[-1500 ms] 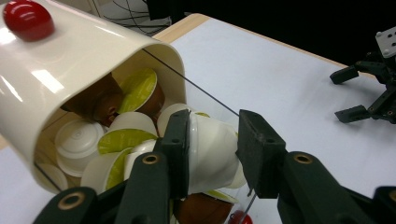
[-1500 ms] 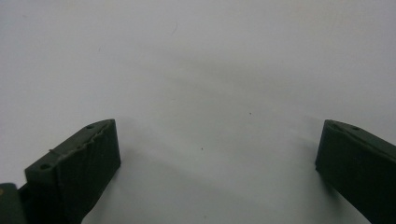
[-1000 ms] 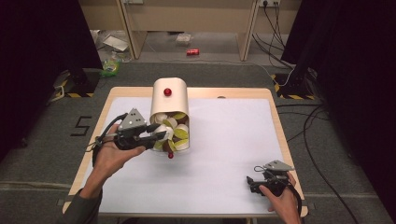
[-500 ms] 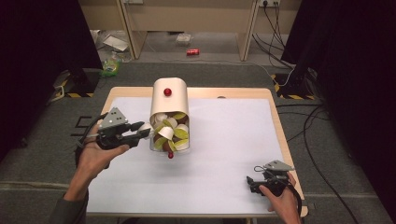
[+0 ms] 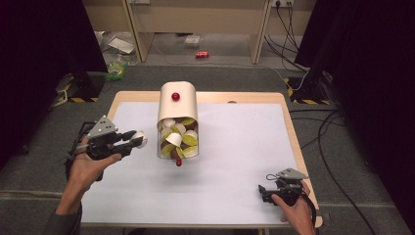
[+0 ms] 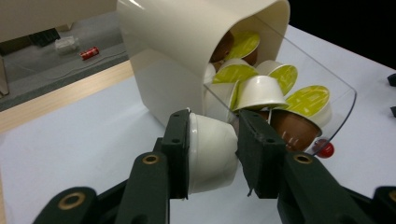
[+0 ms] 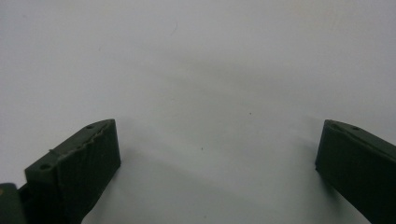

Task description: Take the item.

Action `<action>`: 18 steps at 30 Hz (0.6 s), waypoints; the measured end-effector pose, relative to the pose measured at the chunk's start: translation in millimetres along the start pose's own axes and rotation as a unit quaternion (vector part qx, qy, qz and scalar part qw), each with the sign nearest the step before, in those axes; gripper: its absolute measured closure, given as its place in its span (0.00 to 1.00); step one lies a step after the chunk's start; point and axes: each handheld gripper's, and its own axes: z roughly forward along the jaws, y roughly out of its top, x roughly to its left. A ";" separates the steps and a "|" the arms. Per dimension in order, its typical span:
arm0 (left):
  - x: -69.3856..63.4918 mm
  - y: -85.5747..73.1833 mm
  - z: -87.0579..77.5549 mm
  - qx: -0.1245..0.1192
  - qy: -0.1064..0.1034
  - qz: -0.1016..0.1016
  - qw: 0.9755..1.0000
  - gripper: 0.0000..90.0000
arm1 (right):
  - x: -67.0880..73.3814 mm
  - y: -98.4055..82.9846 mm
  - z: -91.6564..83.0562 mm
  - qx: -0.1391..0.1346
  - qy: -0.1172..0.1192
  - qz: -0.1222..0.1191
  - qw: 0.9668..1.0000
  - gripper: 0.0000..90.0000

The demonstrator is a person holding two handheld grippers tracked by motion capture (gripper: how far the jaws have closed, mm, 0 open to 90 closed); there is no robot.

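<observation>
A cream capsule dispenser (image 5: 177,115) lies near the middle of the table, its clear drawer (image 6: 322,112) full of white, green-lidded and brown coffee capsules (image 5: 178,139). My left gripper (image 5: 133,142) is to the left of it, shut on a white capsule (image 6: 210,154) (image 5: 140,138) that sits sideways between the jaws. My right gripper (image 5: 264,192) rests low at the table's front right corner, jaws wide apart with nothing between them; in the right gripper view its fingers (image 7: 77,163) frame bare white table.
A red knob (image 5: 175,96) sits on the dispenser's top and another red knob (image 5: 179,163) at the drawer's front. The white mat (image 5: 235,147) covers the wooden table. On the floor beyond lie a red can (image 5: 201,55) and cables.
My left gripper has drawn away from the dispenser's drawer to the left, carrying the white capsule with it. The right gripper has not moved.
</observation>
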 end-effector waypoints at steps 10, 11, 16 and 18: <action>10.6 -19.5 3.3 0.008 0.011 -0.017 1.000 0.72 | 0.1 0.0 0.0 0.000 0.000 0.000 1.000 0.00; 11.4 -22.2 4.3 0.010 0.011 -0.019 1.000 0.72 | 0.0 0.0 0.0 0.000 0.000 0.000 1.000 0.00; 15.1 -34.7 8.1 0.019 0.019 -0.025 0.999 0.72 | 0.0 0.0 0.0 0.000 0.000 0.000 1.000 0.00; 16.6 -38.2 8.7 0.020 0.020 -0.029 0.999 0.72 | -0.1 0.0 0.1 -0.001 0.000 -0.001 1.000 0.00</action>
